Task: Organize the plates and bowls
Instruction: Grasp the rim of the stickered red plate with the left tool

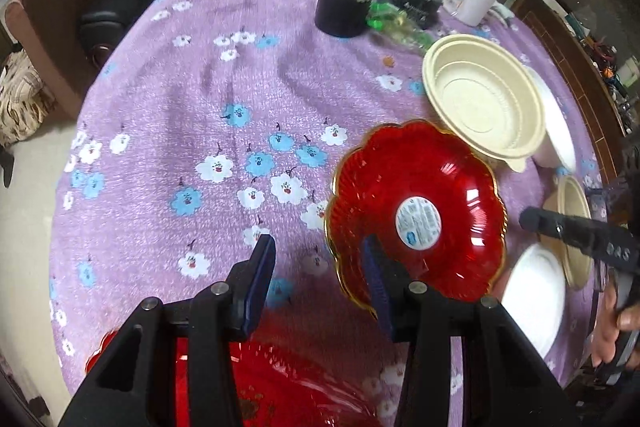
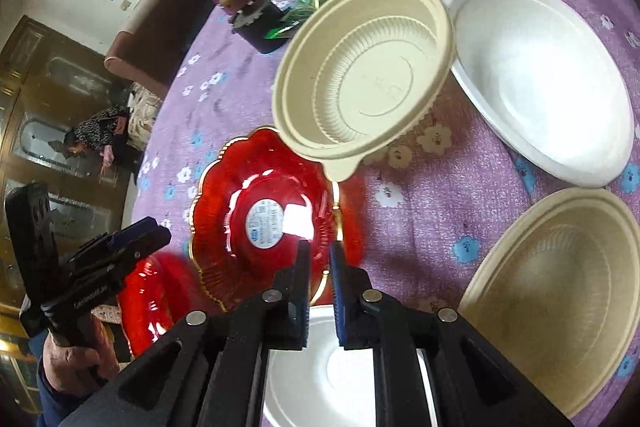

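On the round table under its purple flowered cloth (image 1: 224, 99), going left to right, the near edge first carries a red translucent plastic plate (image 2: 148, 303), partly hidden beneath the left gripper (image 1: 316, 271). That gripper's jaws stand moderately apart with nothing between them; its right finger hangs over the rim of the next piece, a red scalloped plastic dish with a gold rim and a round white sticker at its centre (image 1: 416, 215). This dish sits mouth up, just inside the near edge.

Beyond it, overlapping its far rim, is a cream ribbed disposable bowl with a small pull tab (image 2: 360, 75), tilted in the right wrist view, its tab pointing toward the red dish. To the right of that lies a large white foam plate (image 2: 540, 83), flat, toward the table's far right edge. A second cream bowl (image 2: 560, 291) sits at the near right edge, and a smaller white plate (image 2: 332, 367) lies under the right gripper (image 2: 320, 259), whose jaws show only a narrow gap and hold nothing.

The step in hand looks like gathering like with like: the left gripper appears placed to take the scalloped dish by its near rim. The next move would call for lowering so one finger goes inside the rim, one outside, then closing. These pieces are round, so no long axis matters; only the bowl's tab gives a direction.
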